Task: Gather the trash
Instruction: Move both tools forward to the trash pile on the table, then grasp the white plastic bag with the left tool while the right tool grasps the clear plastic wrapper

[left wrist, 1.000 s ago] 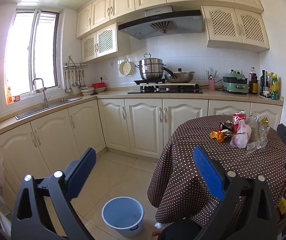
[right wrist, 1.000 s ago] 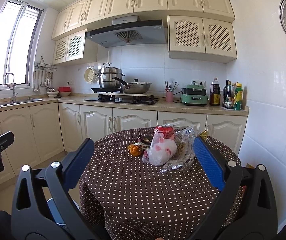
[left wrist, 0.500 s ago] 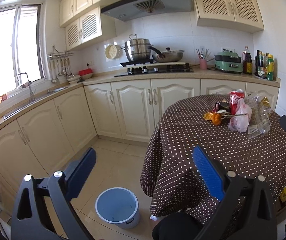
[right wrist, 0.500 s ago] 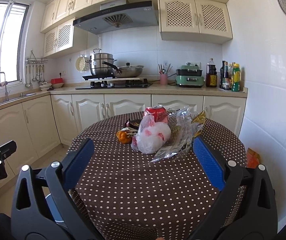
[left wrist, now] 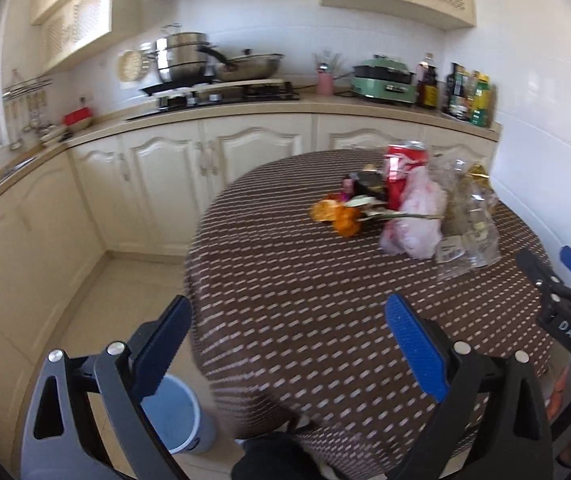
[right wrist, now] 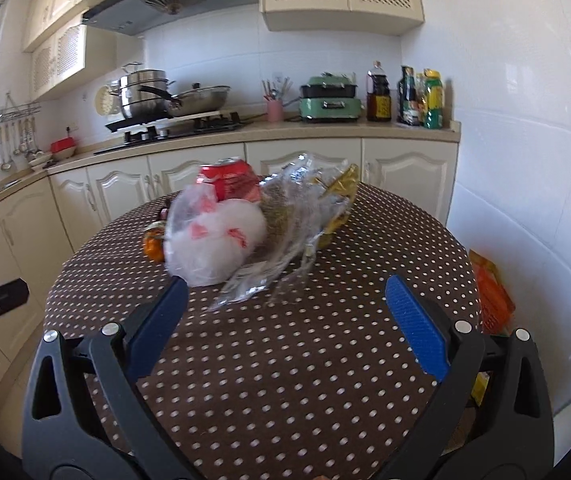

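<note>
Right wrist: right tongs (right wrist: 285, 304) agape near crumpled bag (right wrist: 215, 240).

the left gripper (left wrist: 287, 322) hangs wide open above the near edge of a round table (left wrist: 325, 300) with dotted brown cloth. a red can (left wrist: 399, 168), a white plastic bag (left wrist: 417, 216), clear wrappers (left wrist: 469, 220) and orange peel (left wrist: 335, 216) lie together on it. a blue bucket (left wrist: 177, 416) stands on the floor.
</note>
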Available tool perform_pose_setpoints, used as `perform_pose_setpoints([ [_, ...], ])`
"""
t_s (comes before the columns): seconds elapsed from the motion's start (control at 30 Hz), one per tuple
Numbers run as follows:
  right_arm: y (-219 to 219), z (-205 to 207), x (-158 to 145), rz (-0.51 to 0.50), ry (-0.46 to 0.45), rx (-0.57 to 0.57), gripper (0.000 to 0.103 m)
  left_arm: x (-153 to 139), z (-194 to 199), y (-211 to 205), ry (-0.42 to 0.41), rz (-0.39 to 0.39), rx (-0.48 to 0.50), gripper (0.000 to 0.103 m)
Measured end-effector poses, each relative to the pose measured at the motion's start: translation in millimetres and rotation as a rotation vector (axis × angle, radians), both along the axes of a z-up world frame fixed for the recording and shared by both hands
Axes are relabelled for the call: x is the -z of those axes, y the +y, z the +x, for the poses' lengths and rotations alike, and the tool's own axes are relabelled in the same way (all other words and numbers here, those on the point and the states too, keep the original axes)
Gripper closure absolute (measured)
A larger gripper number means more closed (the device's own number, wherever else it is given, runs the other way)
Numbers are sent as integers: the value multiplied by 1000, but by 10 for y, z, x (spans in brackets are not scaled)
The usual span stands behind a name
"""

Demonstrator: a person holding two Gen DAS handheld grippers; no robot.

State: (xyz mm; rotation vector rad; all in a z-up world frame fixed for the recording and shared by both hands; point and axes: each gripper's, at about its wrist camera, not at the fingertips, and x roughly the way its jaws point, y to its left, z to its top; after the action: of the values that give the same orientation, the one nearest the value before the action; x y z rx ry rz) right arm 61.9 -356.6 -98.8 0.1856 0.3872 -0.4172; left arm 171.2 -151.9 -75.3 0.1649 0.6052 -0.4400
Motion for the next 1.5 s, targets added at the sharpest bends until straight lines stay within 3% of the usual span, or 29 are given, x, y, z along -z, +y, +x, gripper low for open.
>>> perform_pose_setpoints([
  [0.17, -325, 141, 31, 57, 3, 47, 6, -75, 277, -544, 12, -39, 146, 7],
  [0.33, -653, 298, 49, 144, 4, 65, 6, -182, 515, -1064, 14, -22, 224, 8],
  [0.37, -690, 329, 53, 155, 15, 69, 6, -169, 582, -1197, 26, -8, 243, 14],
  [0.4, -743, 376, 59, 172, 25, 69, 6, -155, 626, -1269, 43, 2, 253, 30],
  [0.47, -845, 472, 65, 207, 39, 57, 6, -105, 726, -1414, 94, 21, 283, 48],
  [0.53, -907, 541, 49, 215, 49, 55, 6, -21, 832, -1551, 140, 38, 300, 60],
  [0.6, -932, 607, 33, 215, 69, 40, 6, 51, 907, -1626, 169, 46, 313, 91],
  [0.67, -936, 686, 41, 228, 94, 6, 6, 74, 949, -1632, 186, 23, 319, 99],
  [0.77, -949, 802, 96, 259, 140, -55, 6, -24, 898, -1556, 190, -64, 354, 101],
  [0.93, -970, 894, 152, 324, 171, -117, 25, -161, 762, -1430, 167, -138, 387, 101],
  [0.97, -942, 905, 145, 313, 177, -123, 33, -197, 729, -1402, 160, -151, 397, 101],
  [1.0, -919, 929, 148, 306, 187, -133, 51, -236, 679, -1369, 152, -162, 407, 101],
  [1.07, -901, 1005, 193, 328, 224, -158, 77, -300, 612, -1314, 137, -170, 410, 101],
  [1.17, -882, 1008, 232, 356, 229, -191, 88, -390, 554, -1188, 119, -197, 407, 101],
  [1.3, -765, 871, 132, 313, 177, -196, 92, -510, 427, -936, 83, -237, 397, 101],
  [1.5, -565, 702, 25, 291, 144, -217, 94, -605, 287, -416, 18, -248, 302, 101],
])
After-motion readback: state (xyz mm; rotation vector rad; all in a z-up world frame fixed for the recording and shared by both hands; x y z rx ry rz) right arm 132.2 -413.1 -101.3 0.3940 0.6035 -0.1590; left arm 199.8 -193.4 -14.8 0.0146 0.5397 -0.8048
